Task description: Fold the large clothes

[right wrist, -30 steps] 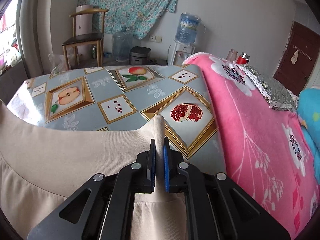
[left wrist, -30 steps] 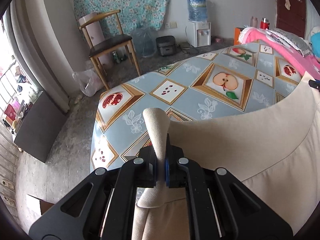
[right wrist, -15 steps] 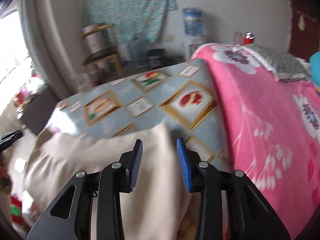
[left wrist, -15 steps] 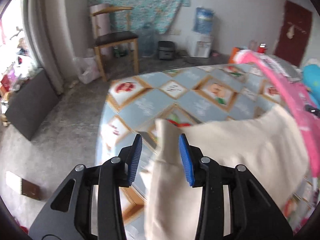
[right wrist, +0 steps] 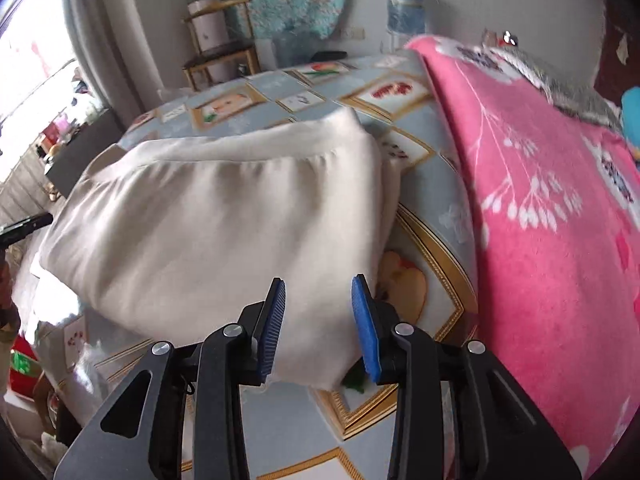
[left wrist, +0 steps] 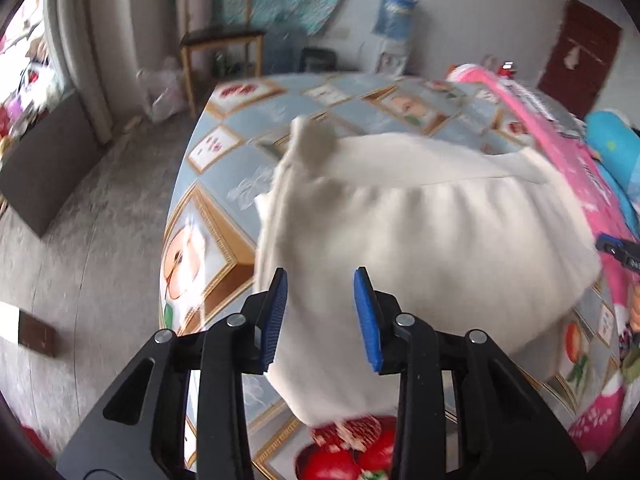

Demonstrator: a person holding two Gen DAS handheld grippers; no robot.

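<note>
A large cream garment [left wrist: 420, 240] lies folded over on the table with the fruit-pattern cloth [left wrist: 216, 148]. It also shows in the right wrist view [right wrist: 224, 232]. My left gripper [left wrist: 320, 316] is open and empty, held above the garment's near left edge. My right gripper [right wrist: 318, 324] is open and empty above the garment's near right corner. The garment's far corner [left wrist: 310, 140] sticks up a little. The right gripper's tip [left wrist: 618, 250] shows at the right edge of the left wrist view.
A pink flowered blanket [right wrist: 552, 200] covers the table's right side. A wooden chair [left wrist: 220, 40], a water dispenser [left wrist: 394, 36] and a dark cabinet [left wrist: 44, 168] stand on the floor beyond and to the left of the table.
Both grippers have opened and let go of the garment's corners, then pulled back and up. The garment has dropped onto the table, folded over.
</note>
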